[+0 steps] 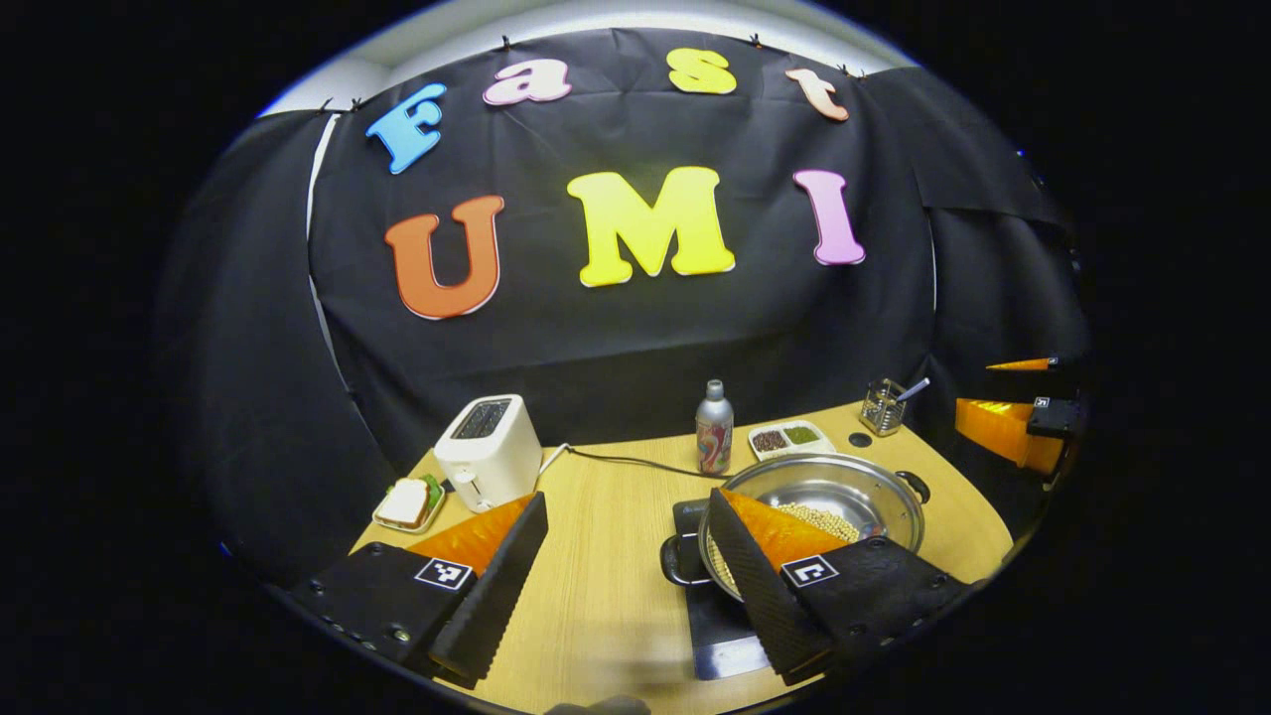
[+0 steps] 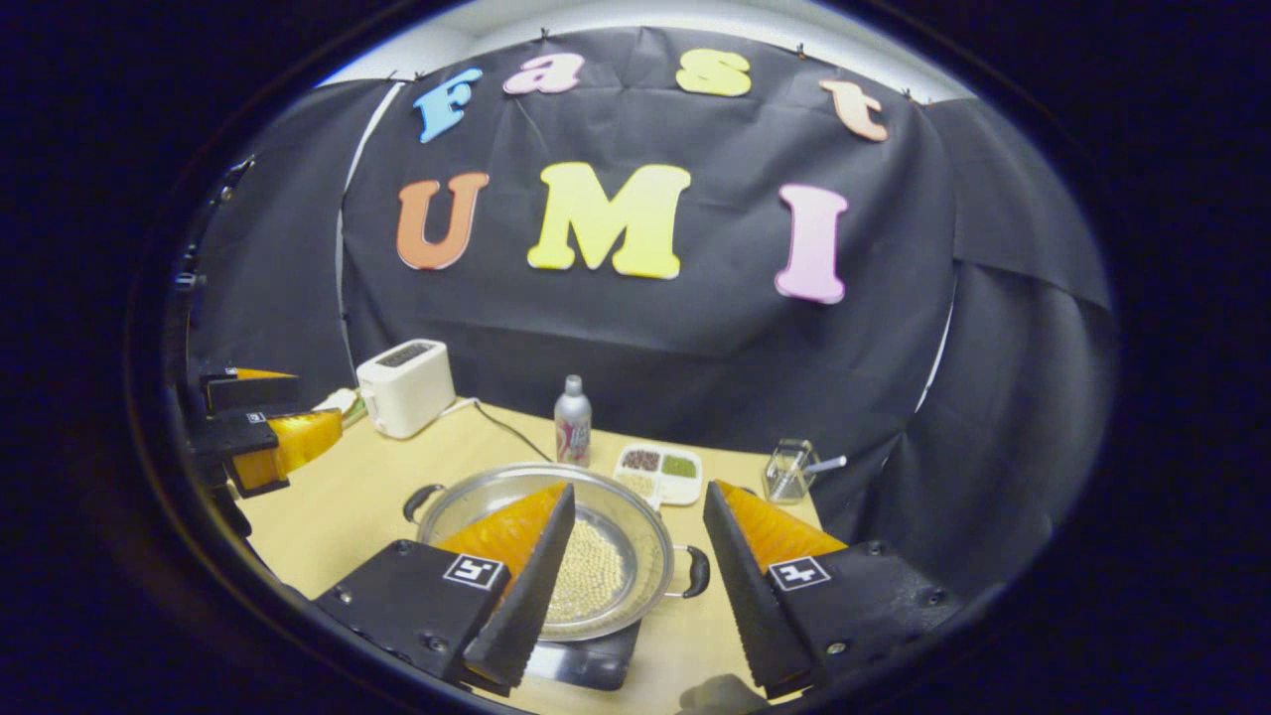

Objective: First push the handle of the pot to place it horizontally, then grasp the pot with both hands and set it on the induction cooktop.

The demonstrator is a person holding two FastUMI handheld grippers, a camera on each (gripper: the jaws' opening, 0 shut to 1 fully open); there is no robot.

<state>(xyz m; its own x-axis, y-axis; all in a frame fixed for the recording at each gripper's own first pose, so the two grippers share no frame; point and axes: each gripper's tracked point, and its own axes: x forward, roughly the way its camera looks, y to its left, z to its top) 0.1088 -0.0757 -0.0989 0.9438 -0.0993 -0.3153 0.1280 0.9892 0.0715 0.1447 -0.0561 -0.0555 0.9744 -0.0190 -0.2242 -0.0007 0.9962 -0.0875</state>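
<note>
The steel pot (image 1: 844,487) holds pale beans and sits on the black induction cooktop (image 1: 720,636) at the table's front. Its two black handles (image 1: 680,561) point left and right. My left gripper (image 1: 627,500) is open and hovers just left of the pot, with its right finger overlapping the pot's left rim. In the right gripper view the pot (image 2: 626,516) lies low in the middle on the cooktop (image 2: 586,663). My right gripper (image 2: 639,489) is open above the pot's right side, and the right handle (image 2: 695,571) shows between its fingers. Neither gripper touches the pot.
On the wooden table (image 1: 606,556) stand a white toaster (image 1: 489,449) with its cable, a sandwich plate (image 1: 407,504), a metal bottle (image 1: 714,429), a divided dish of beans (image 1: 789,438) and a glass holder with a utensil (image 1: 882,405). The other gripper (image 1: 993,392) shows far right.
</note>
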